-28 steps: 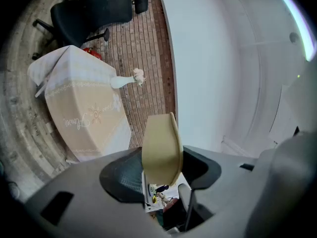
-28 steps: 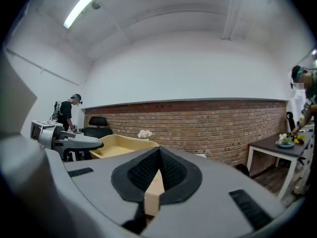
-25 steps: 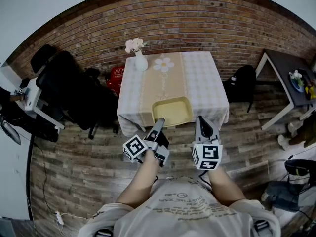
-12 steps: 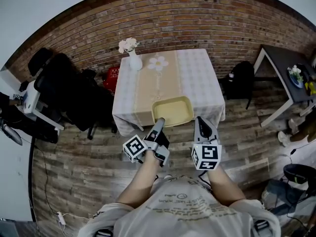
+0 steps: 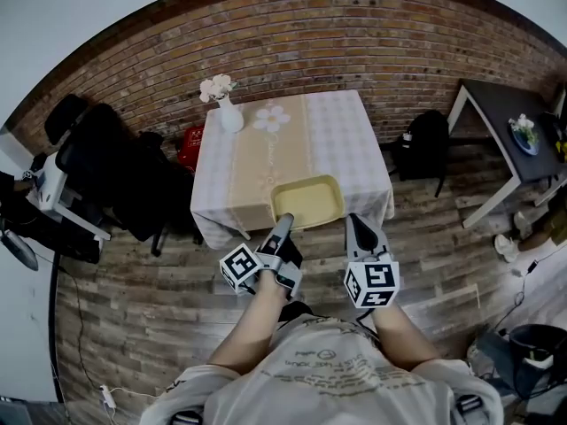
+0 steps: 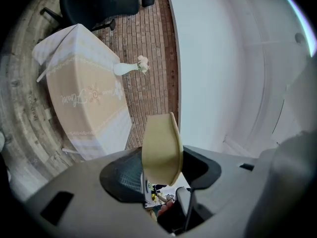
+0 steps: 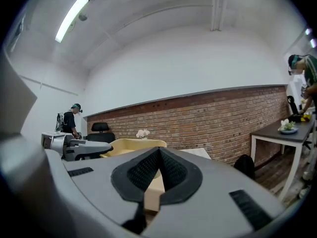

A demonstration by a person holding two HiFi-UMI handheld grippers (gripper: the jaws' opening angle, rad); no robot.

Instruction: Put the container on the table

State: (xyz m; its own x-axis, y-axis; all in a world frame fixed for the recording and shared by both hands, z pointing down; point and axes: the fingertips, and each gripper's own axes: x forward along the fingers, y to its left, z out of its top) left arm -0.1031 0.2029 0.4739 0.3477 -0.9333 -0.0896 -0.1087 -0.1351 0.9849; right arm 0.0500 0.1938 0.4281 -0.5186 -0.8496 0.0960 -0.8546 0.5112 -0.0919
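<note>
The left tongs (image 5: 284, 223) and right tongs (image 5: 353, 223) are each clenching the container (image 5: 307, 200) by its near rim, while the table (image 5: 345, 140) is lying straight ahead, just beyond it.

Ahead of you, a white vase (image 5: 229, 118) of pale flowers stands before a brick wall (image 5: 354, 42). A black office chair (image 5: 124, 175) sits at your left, a black backpack (image 5: 423, 144) and dark side table (image 5: 496, 113) at your right, on plank floor (image 5: 133, 308).

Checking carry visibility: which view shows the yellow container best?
Head view: the whole container from above. Left gripper view shows only one end edge-on between its jaws; right gripper view, part of its side behind the jaws.
</note>
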